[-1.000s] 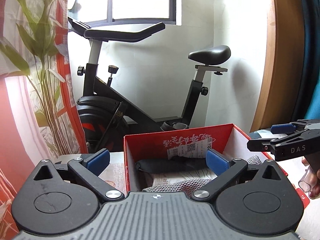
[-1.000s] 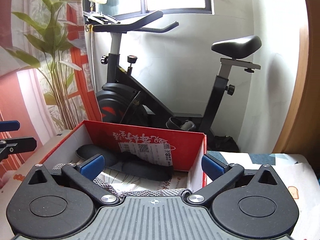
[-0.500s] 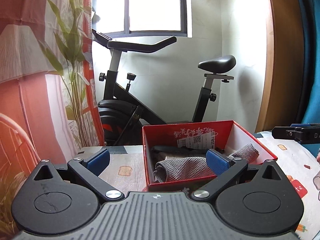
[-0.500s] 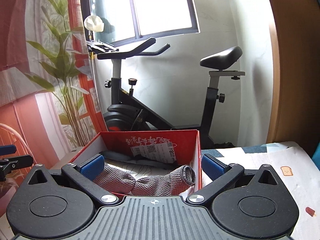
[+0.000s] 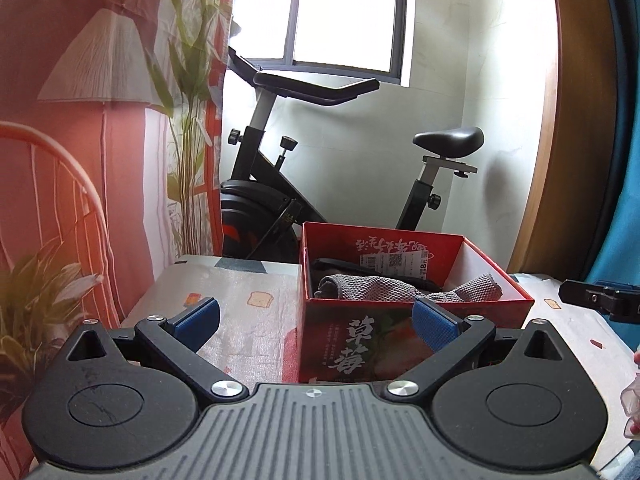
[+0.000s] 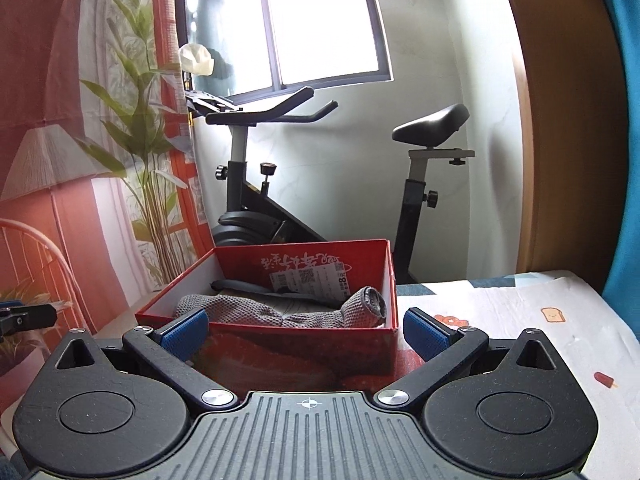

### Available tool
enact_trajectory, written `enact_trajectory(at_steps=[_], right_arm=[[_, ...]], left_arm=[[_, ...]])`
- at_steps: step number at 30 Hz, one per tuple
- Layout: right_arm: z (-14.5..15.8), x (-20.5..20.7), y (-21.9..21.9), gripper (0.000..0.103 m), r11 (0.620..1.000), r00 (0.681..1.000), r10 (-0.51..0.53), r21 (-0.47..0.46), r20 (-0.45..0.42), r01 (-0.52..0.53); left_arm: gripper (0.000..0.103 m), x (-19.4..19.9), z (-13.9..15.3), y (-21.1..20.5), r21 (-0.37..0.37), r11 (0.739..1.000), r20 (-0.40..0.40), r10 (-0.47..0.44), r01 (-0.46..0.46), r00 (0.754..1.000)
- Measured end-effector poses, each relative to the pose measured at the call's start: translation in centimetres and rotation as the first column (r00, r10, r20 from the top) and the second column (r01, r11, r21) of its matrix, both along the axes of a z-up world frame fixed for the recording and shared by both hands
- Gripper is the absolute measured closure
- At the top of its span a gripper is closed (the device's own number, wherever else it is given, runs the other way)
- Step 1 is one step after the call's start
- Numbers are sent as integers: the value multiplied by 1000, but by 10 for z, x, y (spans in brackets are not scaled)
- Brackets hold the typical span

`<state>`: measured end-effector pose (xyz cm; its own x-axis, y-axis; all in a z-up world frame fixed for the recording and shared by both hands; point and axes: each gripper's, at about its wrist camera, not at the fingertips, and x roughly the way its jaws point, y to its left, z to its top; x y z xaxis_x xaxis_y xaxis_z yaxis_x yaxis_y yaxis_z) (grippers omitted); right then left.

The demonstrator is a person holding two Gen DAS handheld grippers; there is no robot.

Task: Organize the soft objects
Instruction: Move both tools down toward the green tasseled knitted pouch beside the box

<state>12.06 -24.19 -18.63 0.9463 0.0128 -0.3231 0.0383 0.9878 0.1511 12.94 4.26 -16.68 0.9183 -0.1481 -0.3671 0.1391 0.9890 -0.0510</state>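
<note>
On the desk [image 5: 256, 292], covered by a patterned cloth, the red box [image 5: 404, 340] sits toward the far edge, its back wall close to the exercise bike [image 5: 280, 208] behind. In the left wrist view bare cloth lies open to the left of the box, up to the desk's left edge by the curtain [image 5: 100, 160]. In the right wrist view open cloth runs to the right of the box [image 6: 304, 344], out to the rounded right edge.

The grey knitted cloth [image 5: 372, 289] lies inside the box, bunched along the near wall, one rolled end [image 6: 370, 302] propped in the right corner. A dark item [image 6: 256, 288] lies behind it, under the white label on the back wall.

Left gripper [image 5: 316, 320]: fingers spread wide, empty, touching nothing, short of the box's near wall. Right gripper [image 6: 304, 332]: likewise spread wide and empty, the box's front face between its blue pads [image 6: 424, 334] but apart from them. The right gripper's tip shows at the right edge of the left view [image 5: 600, 300].

Versus 1.0 s ago: both grippers have backed away from the box. Then the cameras looked straight into the box at close range; now its whole front face and the desk surface are in view. The grey cloth stays in the box.
</note>
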Motion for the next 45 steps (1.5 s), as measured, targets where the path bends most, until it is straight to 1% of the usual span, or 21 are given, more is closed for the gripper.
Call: enact_trajectory(at_steps=[5,10,15,34,42,45], right_arm=[[-10,-14,6,0,1000,1000,-4,-11,-4,4],[-23,-19,12,0,1000,999,4,-9,-46,-5],[-32,-20,21,0,1000,997,26,-7,-74,-26],[-36,-18,23,0,999,995,33,5,-92,-33],[-40,-14,22,0,999,993,33,1,-113,-33],[-46,-11,20,1,999,991,39,-5,-126,-40]], left_arm=[[0,-10,-10,7,-42,999,-12,27,-28,1000],[0,-13,-23,6,-37,999,-60,15,-17,998],[0,-15,-23,5,-36,999,-59,10,-12,998],[0,-15,-24,4,-32,999,-65,10,-12,998],[0,-11,-27,1,-29,1000,-96,-2,0,995],[0,-6,-32,-3,-20,1000,-124,-23,21,992]])
